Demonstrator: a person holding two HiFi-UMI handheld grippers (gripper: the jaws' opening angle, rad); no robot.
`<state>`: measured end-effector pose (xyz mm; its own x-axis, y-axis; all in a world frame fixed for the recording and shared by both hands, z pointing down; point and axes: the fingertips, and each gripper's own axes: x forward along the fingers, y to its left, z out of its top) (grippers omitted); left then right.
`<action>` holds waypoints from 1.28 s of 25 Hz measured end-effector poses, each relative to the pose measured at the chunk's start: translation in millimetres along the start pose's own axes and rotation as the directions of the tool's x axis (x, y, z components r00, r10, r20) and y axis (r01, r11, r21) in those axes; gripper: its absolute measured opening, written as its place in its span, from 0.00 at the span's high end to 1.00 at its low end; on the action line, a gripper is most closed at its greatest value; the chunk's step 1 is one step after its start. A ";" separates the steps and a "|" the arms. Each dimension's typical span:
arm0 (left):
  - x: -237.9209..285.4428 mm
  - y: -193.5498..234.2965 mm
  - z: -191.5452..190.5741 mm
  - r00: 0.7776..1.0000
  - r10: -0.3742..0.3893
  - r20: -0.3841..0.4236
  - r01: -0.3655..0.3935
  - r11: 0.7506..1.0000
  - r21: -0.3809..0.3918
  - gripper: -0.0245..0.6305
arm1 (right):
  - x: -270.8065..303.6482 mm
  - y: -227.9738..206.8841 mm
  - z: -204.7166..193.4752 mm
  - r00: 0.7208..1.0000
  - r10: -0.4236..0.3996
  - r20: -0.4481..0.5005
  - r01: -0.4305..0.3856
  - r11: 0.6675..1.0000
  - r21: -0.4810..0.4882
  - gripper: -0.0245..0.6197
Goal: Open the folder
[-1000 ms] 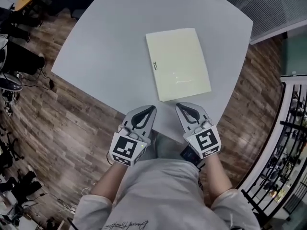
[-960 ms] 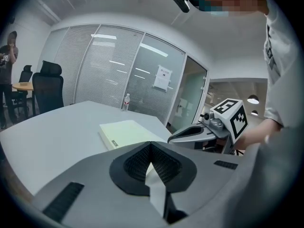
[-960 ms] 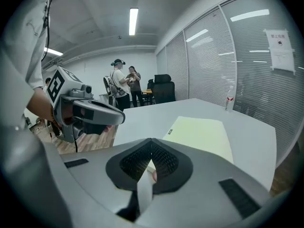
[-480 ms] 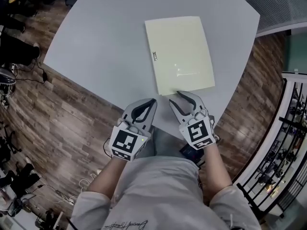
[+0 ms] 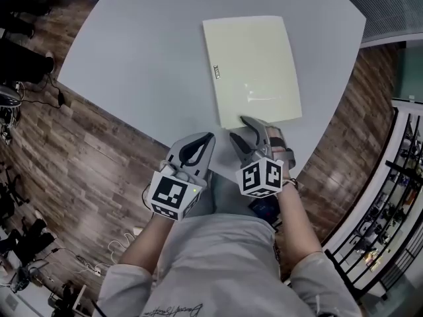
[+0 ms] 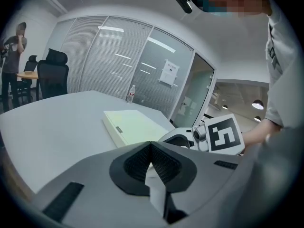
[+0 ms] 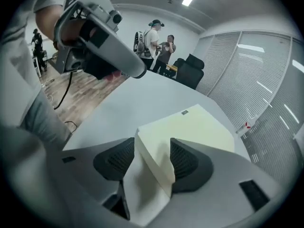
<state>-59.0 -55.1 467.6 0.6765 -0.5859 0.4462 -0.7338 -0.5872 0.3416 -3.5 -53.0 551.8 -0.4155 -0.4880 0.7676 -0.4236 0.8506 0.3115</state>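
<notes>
Your biggest risk is taking the whole thickness: your right gripper is opening its jaws around the near corner of the closed folder, pads not yet pressing, and if you bite both covers together you will likely lift or drag the folder instead of opening it. Next, this corner lies toward the long edge carrying the small label, which may be the spine side; pulling there would probably fight the hinge and crease the cover. Then sliding: your left gripper hangs clenched on nothing just beside the right one, above the table's near edge, so nothing pins the folder, and the smooth top could let it skate away from you. A lesser worry is a jaw tip scraping the tabletop. The folder lies flat on the grey table, toward its near right side, with bare top around it. Below the table is wood-plank floor, a dark railing on your right, a blinded glass wall beyond, a black office chair, and a small bottle at the table's far end.
</notes>
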 end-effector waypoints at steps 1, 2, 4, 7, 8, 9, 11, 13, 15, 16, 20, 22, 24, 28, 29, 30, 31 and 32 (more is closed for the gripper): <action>0.0 0.7 -0.8 1.000 0.001 -0.001 -0.001 1.000 -0.006 0.95 | 2.7 0.5 -1.1 1.000 -0.005 -0.007 0.005 1.000 -0.018 0.58; 0.0 1.2 -2.1 1.000 0.003 -0.003 -0.003 1.000 -0.012 0.95 | 5.5 1.2 -2.5 1.000 -0.008 -0.012 0.007 1.000 -0.030 0.57; 0.5 1.6 -5.3 1.000 0.006 -0.006 -0.006 1.000 -0.026 0.95 | 10.6 2.1 -6.0 1.000 -0.012 -0.014 0.012 0.999 -0.046 0.57; 1.2 1.9 -8.0 1.000 0.008 -0.009 -0.009 0.999 -0.037 0.95 | 14.1 -2.0 -9.5 0.999 -0.044 -0.015 0.043 0.997 -0.067 0.57; 1.0 2.4 -8.6 1.000 0.009 -0.011 -0.010 0.999 -0.039 0.95 | 14.6 -3.8 -9.4 0.998 -0.056 -0.015 0.055 0.996 -0.069 0.57; 0.6 3.0 -9.1 1.000 0.010 -0.013 -0.010 0.999 -0.040 0.95 | 14.7 -5.1 -8.7 0.998 -0.063 -0.013 0.062 0.996 -0.066 0.58; 0.3 2.9 -10.6 1.000 0.008 -0.017 -0.009 0.999 -0.039 0.95 | 13.4 -6.3 -7.2 0.998 -0.059 -0.006 0.058 0.997 -0.044 0.62; 1.4 2.5 -13.3 1.000 0.004 -0.021 -0.005 0.999 -0.037 0.95 | 12.1 -6.4 -6.8 0.999 -0.039 0.000 0.039 0.999 -0.017 0.64; 3.4 4.9 -16.2 1.000 0.006 -0.026 -0.007 0.999 -0.039 0.95 | 11.4 -6.0 -5.9 1.000 -0.014 0.005 0.014 1.000 0.012 0.66; 4.5 6.6 -17.5 1.000 0.008 -0.028 -0.009 0.999 -0.041 0.95 | 11.0 -5.8 -5.0 1.000 -0.003 0.008 0.003 1.000 0.027 0.67; 7.8 9.9 -22.0 0.999 0.007 -0.039 -0.009 0.999 -0.042 0.95 | 7.9 -5.0 -0.8 0.999 0.020 0.026 -0.022 0.997 0.077 0.72; 9.0 9.3 -24.8 0.999 0.004 -0.046 -0.006 0.999 -0.043 0.95 | 5.9 -5.1 0.8 0.999 0.019 0.037 -0.023 0.996 0.087 0.75; 11.0 8.9 -29.3 0.999 0.003 -0.054 -0.006 0.999 -0.047 0.95 | 4.2 -4.5 1.5 0.999 0.016 0.048 -0.020 0.996 0.091 0.77; 22.5 7.6 -37.9 0.998 0.000 -0.067 -0.003 0.999 -0.049 0.95 | -1.8 -5.8 4.0 0.997 0.004 0.081 -0.013 0.993 0.116 0.84; 26.3 7.3 -38.3 0.998 -0.001 -0.069 -0.002 0.999 -0.045 0.95 | -3.4 -6.9 5.4 0.996 -0.002 0.088 -0.009 0.992 0.123 0.86; 30.3 7.2 -38.2 0.998 -0.002 -0.069 -0.001 0.999 -0.042 0.95 | -4.6 -7.7 6.6 0.996 -0.009 0.093 -0.003 0.992 0.128 0.87; 35.1 7.1 -37.9 0.998 0.000 -0.070 -0.002 0.999 -0.039 0.95 | -5.6 -8.6 7.5 0.995 -0.014 0.098 0.001 0.991 0.134 0.88; 40.6 6.8 -37.6 0.997 0.001 -0.071 -0.003 0.999 -0.035 0.95 | -7.1 -9.7 8.6 0.994 -0.019 0.106 0.004 0.990 0.143 0.89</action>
<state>-38.9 -61.9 519.1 0.6697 -0.5455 0.5038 -0.7379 -0.5652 0.3689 -3.3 -59.5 538.5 -0.4900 -0.5222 0.6979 -0.5359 0.8120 0.2313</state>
